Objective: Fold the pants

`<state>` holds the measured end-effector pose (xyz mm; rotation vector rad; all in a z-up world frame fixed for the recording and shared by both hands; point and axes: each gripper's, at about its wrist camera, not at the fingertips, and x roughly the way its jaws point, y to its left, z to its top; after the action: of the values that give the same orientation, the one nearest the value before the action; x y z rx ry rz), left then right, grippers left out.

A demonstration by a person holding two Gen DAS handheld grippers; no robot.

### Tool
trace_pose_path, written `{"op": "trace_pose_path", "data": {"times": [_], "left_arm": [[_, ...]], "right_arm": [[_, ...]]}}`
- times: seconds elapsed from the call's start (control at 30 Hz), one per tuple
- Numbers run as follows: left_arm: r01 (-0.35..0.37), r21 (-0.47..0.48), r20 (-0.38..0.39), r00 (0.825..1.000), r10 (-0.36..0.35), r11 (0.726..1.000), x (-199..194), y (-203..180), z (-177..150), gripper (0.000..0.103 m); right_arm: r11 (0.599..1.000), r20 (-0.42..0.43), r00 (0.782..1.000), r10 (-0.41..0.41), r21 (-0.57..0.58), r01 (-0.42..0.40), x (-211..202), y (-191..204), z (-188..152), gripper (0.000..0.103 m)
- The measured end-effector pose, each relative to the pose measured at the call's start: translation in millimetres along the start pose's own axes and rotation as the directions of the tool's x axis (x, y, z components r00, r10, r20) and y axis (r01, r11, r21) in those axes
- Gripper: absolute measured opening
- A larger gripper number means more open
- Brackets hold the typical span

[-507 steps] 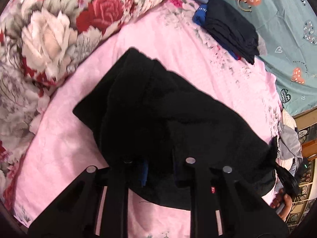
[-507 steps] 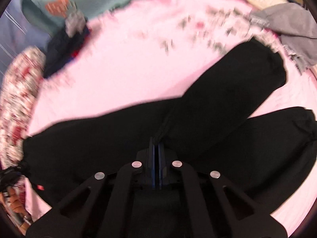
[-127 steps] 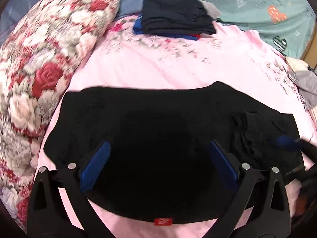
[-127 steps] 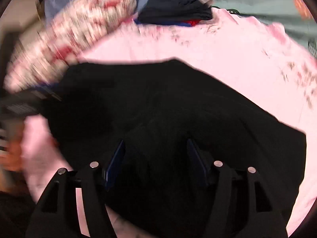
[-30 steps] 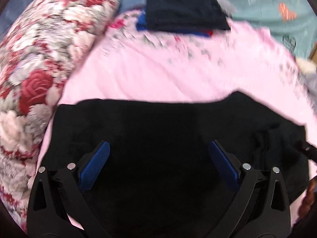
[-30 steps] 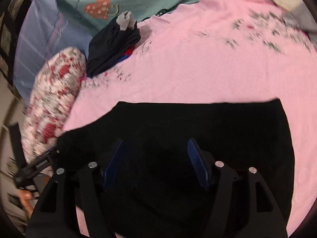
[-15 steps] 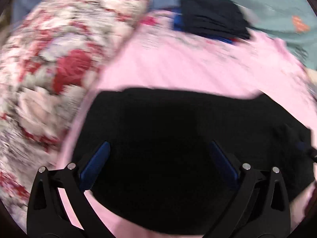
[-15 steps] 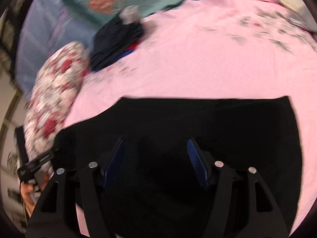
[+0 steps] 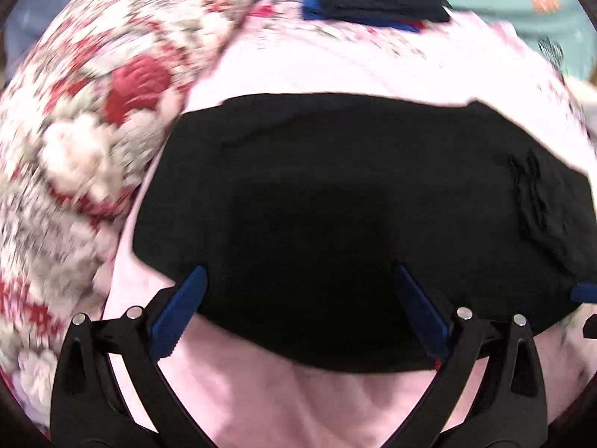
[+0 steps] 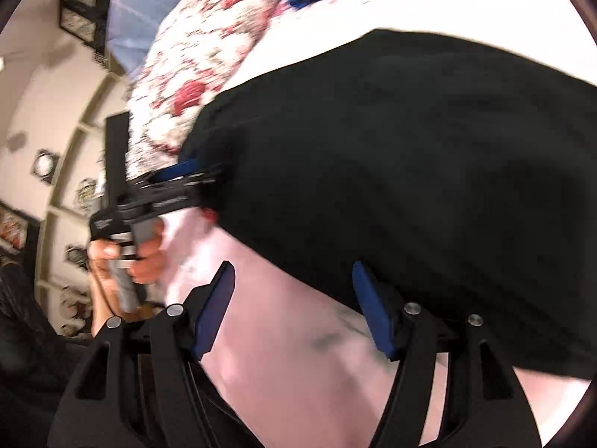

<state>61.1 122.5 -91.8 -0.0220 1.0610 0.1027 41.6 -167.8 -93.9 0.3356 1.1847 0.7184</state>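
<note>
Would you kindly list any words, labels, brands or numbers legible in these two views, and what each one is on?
No text can be read in either view.
White lettering on the black left gripper body: too blurred to read.
Framed wall pictures: too small and blurred.
Folded black pants, pink bedsheet, rose-patterned quilt: no lettering visible.

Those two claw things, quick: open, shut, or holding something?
Left gripper: open, holding nothing, over the black pants.
Right gripper: open, holding nothing, at the pants' near edge.
</note>
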Motion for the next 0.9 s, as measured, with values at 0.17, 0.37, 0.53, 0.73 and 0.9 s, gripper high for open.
{"op": "trace_pose_path", "data": {"times": [0.17,0.37,0.53,0.73,0.9], "left_arm": [[-0.031,0.028,-0.019,0.999,0.032,0.999,13,-7,-5,0.101],[-0.003,-0.068,-0.049,0.999,0.000,0.998,0,21,-7,0.101],[-0.022,-0.125,0.044,0.999,0.027,0.992,-23,40,-2,0.101],[-0.129,-0.292,-0.046,0.992,0.120,0.948,1,73,5,0.101],[-0.040,-0.364,-0.065,0.998,0.018,0.930,5,88,-4,0.101]], "right_arm": [[0.999,0.134,0.991,0.017,-0.039,-0.012,-5,15,7,0.066],[0.981,0.038,0.992,-0.118,-0.149,0.122,26,23,-5,0.067],[0.963,0.205,0.951,-0.230,-0.089,0.253,-37,2,5,0.068],[0.770,0.194,0.746,-0.637,0.152,0.619,-44,-46,17,0.077],[0.757,0.164,0.751,-0.640,-0.033,0.652,-24,-35,-4,0.084]]}}
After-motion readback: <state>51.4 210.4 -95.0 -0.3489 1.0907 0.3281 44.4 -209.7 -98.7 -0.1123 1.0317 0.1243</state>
